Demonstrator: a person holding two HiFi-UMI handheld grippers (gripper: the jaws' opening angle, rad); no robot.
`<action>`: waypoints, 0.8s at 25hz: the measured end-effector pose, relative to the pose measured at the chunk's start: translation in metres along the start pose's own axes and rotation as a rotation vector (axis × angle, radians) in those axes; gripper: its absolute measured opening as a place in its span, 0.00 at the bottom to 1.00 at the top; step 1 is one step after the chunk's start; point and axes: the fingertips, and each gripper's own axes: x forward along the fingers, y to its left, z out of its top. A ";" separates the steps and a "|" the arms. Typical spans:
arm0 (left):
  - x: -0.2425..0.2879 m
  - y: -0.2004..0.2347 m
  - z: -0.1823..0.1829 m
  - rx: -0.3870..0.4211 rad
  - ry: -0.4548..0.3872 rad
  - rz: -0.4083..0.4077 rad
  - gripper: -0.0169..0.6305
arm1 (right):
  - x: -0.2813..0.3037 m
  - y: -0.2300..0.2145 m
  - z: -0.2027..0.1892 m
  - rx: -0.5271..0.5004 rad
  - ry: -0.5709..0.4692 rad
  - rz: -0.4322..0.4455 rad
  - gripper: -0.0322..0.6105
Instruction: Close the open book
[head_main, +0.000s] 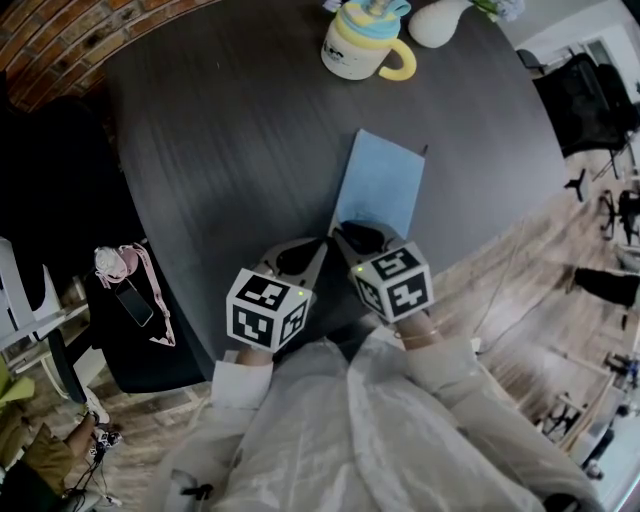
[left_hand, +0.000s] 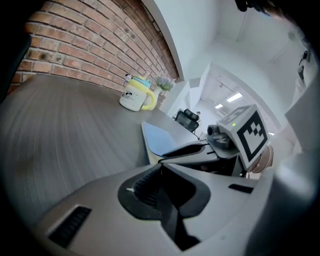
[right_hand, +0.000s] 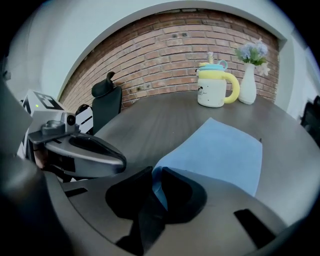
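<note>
White sleeves (head_main: 330, 430) fill the bottom of the head view, and both hands hold their tools over the near edge of the dark round counter (head_main: 230, 150). The left gripper (head_main: 320, 246) has its jaws pressed together with nothing between them, and its tip hovers just left of the book's near corner. The right gripper (right_hand: 152, 171) points steeply down at that same corner; its jaws stand slightly apart, a narrow gap, with the blue corner of the book (right_hand: 220, 152) sitting in the gap. The book lies closed and flat on the counter, blue cover up, its near end at the two grippers and its far end pointing toward the middle of the counter. Well beyond it, at the far edge, stands a cream mug (head_main: 358, 45) with a yellow handle and a blue lid, and just beside that a white vase (right_hand: 248, 86) of pale flowers. A brick wall (right_hand: 165, 55) runs behind them. Off the counter to the left, a phone (head_main: 135, 301) lies on a black chair seat (head_main: 150, 355).
</note>
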 end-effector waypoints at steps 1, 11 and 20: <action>0.000 0.001 0.000 -0.004 -0.002 0.003 0.04 | 0.000 0.001 0.000 -0.028 0.014 -0.007 0.13; -0.012 0.012 0.000 -0.017 -0.021 0.083 0.04 | 0.001 0.013 -0.001 -0.239 0.082 -0.030 0.16; -0.022 0.011 -0.015 -0.046 -0.016 0.149 0.04 | 0.000 0.018 -0.003 -0.307 0.077 0.022 0.16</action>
